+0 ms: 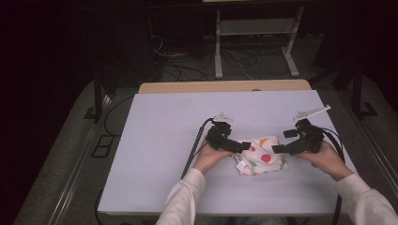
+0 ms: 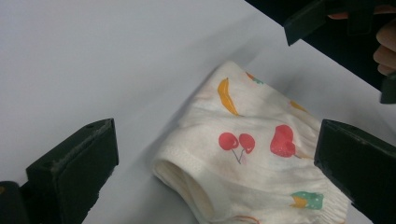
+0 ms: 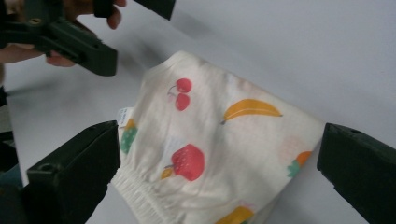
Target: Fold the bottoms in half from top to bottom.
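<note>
A folded white cloth garment (image 1: 261,155) printed with cherries, bananas and strawberries lies flat on the white table (image 1: 159,140), right of centre near the front. My left gripper (image 1: 240,143) sits at its left edge, open, with the garment (image 2: 243,154) below and between its spread jaws, pads apart from it. My right gripper (image 1: 283,141) hovers at the garment's right edge, also open, and the garment (image 3: 210,140) lies between its wide jaws untouched. The left gripper view has the right gripper (image 2: 336,18) at top right. The right gripper view has the left gripper (image 3: 93,51) at top left.
A wooden tabletop edge (image 1: 225,86) shows behind the white surface. Beyond it are metal stand legs (image 1: 218,51) and loose cables (image 1: 187,70) on the dark floor. Black cables (image 1: 195,145) trail from both grippers toward the front edge.
</note>
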### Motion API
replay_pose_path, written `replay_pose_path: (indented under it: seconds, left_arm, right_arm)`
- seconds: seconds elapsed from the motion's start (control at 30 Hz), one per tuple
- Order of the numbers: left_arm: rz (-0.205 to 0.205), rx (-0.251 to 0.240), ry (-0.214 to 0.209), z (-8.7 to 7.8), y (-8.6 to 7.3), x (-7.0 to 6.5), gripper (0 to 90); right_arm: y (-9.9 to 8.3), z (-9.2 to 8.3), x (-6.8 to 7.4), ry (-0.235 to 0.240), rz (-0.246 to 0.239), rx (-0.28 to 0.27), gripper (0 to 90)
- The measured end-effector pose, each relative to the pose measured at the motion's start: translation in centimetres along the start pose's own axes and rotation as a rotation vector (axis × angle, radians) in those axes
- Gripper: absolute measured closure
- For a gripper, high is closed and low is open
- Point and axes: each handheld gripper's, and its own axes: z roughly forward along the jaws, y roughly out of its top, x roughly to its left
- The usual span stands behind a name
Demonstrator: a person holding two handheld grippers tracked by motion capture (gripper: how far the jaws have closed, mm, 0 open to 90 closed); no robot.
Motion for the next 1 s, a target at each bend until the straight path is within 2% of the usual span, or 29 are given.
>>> replay_pose_path:
  seconds: [0.13,0.37,0.5,0.63,0.73,0.83,1.0]
  left_arm:
    - [0.023,0.033,0.006,0.0,0.3,0.2,0.0]
    - [0.032,0.043,-0.012,0.5,0.6,0.4,0.0]
    - [0.019,0.044,0.002,0.6,0.7,0.9,0.0]
    - [0.012,0.041,-0.003,0.8,0.6,1.6,2.2]
    - [-0.012,0.046,0.004,1.0,0.4,2.1,5.3]
    - [-0.039,0.051,-0.008,1.4,0.3,2.5,5.3]
    - [-0.052,0.047,-0.028,1.8,0.0,3.1,6.7]
  right_arm:
    - [0.3,0.1,-1.0,-0.017,0.014,0.016,0.0]
    - [1.0,0.0,-2.7,-0.022,0.03,-0.003,0.0]
    - [1.3,0.1,-3.4,-0.033,0.033,-0.003,0.0]
    - [1.3,0.7,-4.3,-0.049,0.037,0.017,0.1]
    - [1.2,0.9,-4.9,-0.032,0.043,0.009,3.8]
    - [1.0,1.2,-5.5,-0.028,0.05,0.01,6.2]
    - [0.9,1.8,-6.1,-0.013,0.059,0.001,11.2]
